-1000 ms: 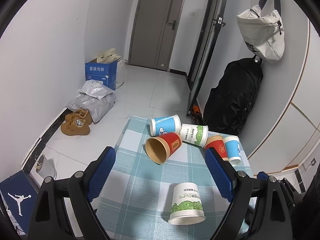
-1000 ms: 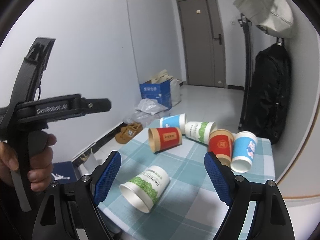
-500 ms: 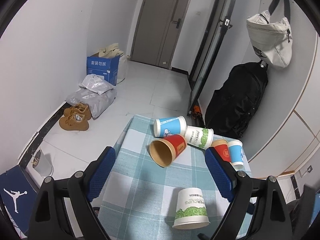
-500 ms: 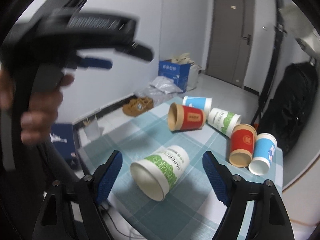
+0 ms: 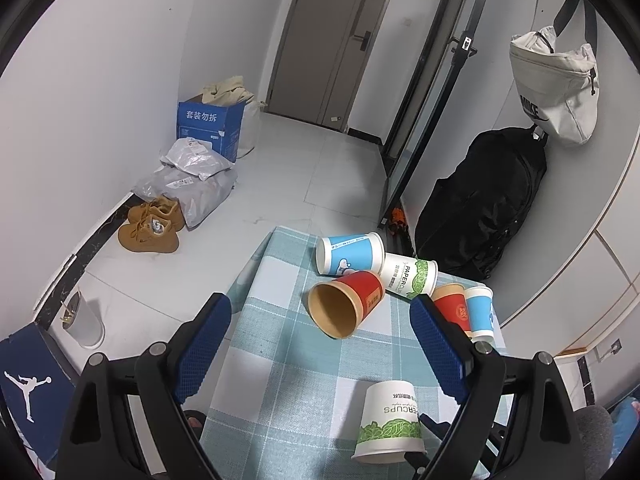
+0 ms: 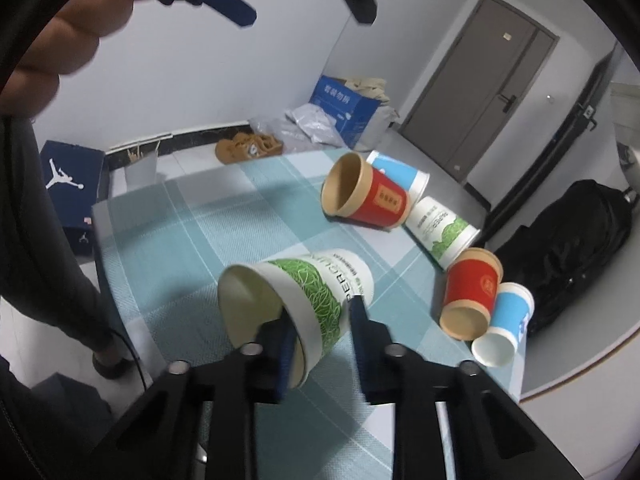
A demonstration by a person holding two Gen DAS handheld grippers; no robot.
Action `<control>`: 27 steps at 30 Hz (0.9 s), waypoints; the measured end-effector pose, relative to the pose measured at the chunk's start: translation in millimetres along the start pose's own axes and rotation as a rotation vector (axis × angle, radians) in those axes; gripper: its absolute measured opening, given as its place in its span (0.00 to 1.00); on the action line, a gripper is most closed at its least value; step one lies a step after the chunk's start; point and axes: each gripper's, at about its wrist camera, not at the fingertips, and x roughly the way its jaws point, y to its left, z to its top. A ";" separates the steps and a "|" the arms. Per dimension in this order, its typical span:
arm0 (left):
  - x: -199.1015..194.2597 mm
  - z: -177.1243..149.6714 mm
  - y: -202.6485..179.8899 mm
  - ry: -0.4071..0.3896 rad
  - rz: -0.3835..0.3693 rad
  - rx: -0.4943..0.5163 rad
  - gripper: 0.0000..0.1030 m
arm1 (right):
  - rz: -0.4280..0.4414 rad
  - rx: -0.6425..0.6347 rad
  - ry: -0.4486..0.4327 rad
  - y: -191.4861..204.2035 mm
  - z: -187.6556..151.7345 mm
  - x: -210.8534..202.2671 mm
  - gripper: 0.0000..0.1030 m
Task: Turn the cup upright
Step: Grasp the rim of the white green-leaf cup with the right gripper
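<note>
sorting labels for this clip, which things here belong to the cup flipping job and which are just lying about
Part of the job:
- right gripper, closed on the rim wall of the near white-green cup
- five other tipped paper cups, such as the red cup
- left gripper, open

Just lying about:
- black backpack
- tan shoes
- blue box
- checked tablecloth

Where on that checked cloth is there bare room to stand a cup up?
The cloth's left half is bare, bordered by the table edge, the near green cup and the red cup. The far right corner is crowded with five tipped cups lying together.
</note>
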 end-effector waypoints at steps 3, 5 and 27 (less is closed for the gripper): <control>1.4 -0.3 0.0 0.004 -0.003 0.002 0.85 | -0.015 0.006 -0.006 -3.6 0.0 1.7 0.10; 1.8 -0.4 -0.4 0.007 -0.002 0.005 0.85 | -0.025 0.011 -0.006 -5.6 0.9 2.0 0.05; 0.2 -3.7 -1.1 0.020 -0.012 -0.003 0.85 | 0.118 0.224 0.042 -44.3 8.2 -10.2 0.01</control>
